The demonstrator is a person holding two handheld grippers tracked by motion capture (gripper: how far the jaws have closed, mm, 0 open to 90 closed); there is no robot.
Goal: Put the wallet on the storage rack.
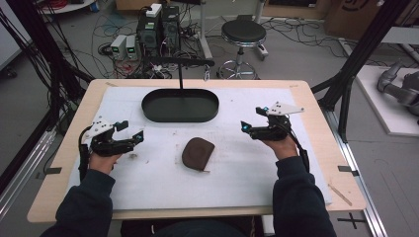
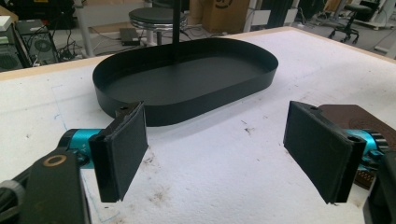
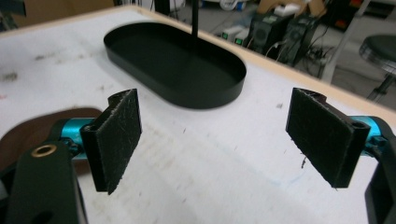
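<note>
From the high view, you are holding the left gripper [image 1: 132, 131] and right gripper [image 1: 251, 118] either side of the pouch [image 1: 198, 153], just short of the tray [image 1: 180, 105].

In the left gripper view, your jaws are gaping wide, pouch [image 2: 359, 116] behind one jaw.

In the right gripper view, your jaws are standing wide too, tray [image 3: 175, 63] ahead.

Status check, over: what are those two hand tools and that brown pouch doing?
Left tool open, right tool open, both empty. Brown pouch flat between them, untouched. Black tray empty behind it. Nothing blocking.

Soft, even overhead light is falling on the white desk [image 1: 296, 163] — shadows are staying faint, the high view is looking dim and slightly grainy, and far backgrounds are blurring.
</note>
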